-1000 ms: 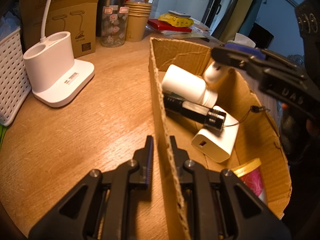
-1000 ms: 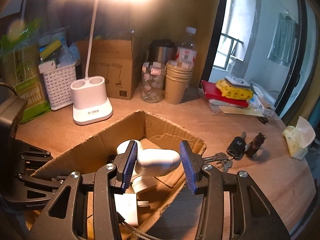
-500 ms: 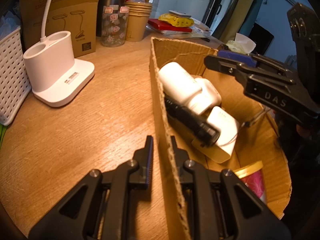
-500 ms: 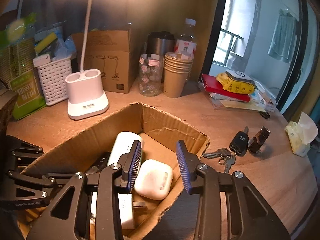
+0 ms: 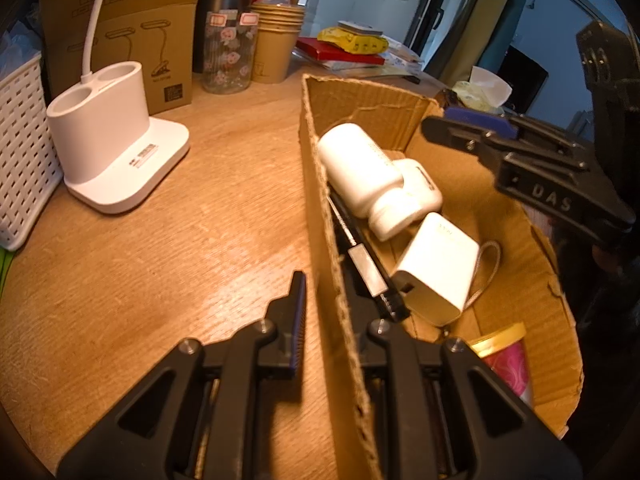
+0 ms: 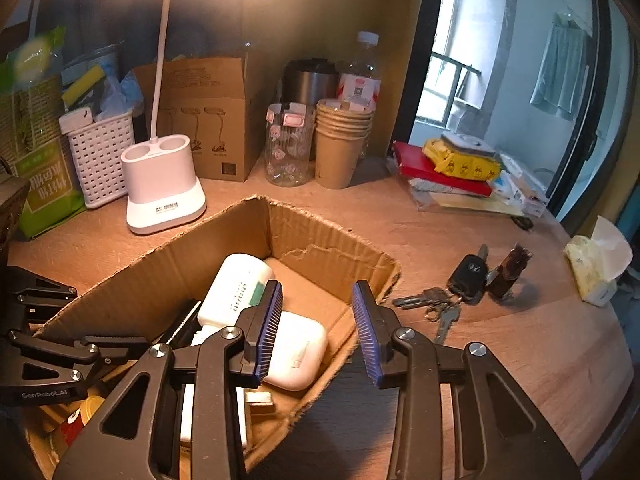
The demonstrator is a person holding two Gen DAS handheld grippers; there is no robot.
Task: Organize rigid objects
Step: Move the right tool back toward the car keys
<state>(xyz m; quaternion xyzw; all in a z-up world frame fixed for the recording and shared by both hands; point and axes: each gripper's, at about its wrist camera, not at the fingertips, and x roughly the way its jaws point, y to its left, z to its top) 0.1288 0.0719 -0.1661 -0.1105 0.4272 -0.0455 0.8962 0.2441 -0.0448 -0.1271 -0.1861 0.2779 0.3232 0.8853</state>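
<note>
My left gripper (image 5: 320, 296) is clamped narrow on the near side wall of the cardboard box (image 5: 360, 100), one finger outside on the desk (image 5: 200, 240) side, the other inside. Just ahead of that inner finger lies a black flashlight (image 5: 368, 276) along the wall, with a white charger block (image 5: 436, 268) to its right and a white bottle (image 5: 360, 168) farther ahead, lying on its side. The white earbud case (image 6: 300, 350) rests on the box floor beside the bottle, just under and between the fingers of my right gripper (image 6: 316, 332), which hangs spread wide and empty over the box's right edge. Right of that gripper, outside the box, a bunch of keys (image 6: 452, 292) lies on the desk. Ahead and left stands a white lamp base (image 6: 162, 188).
</note>
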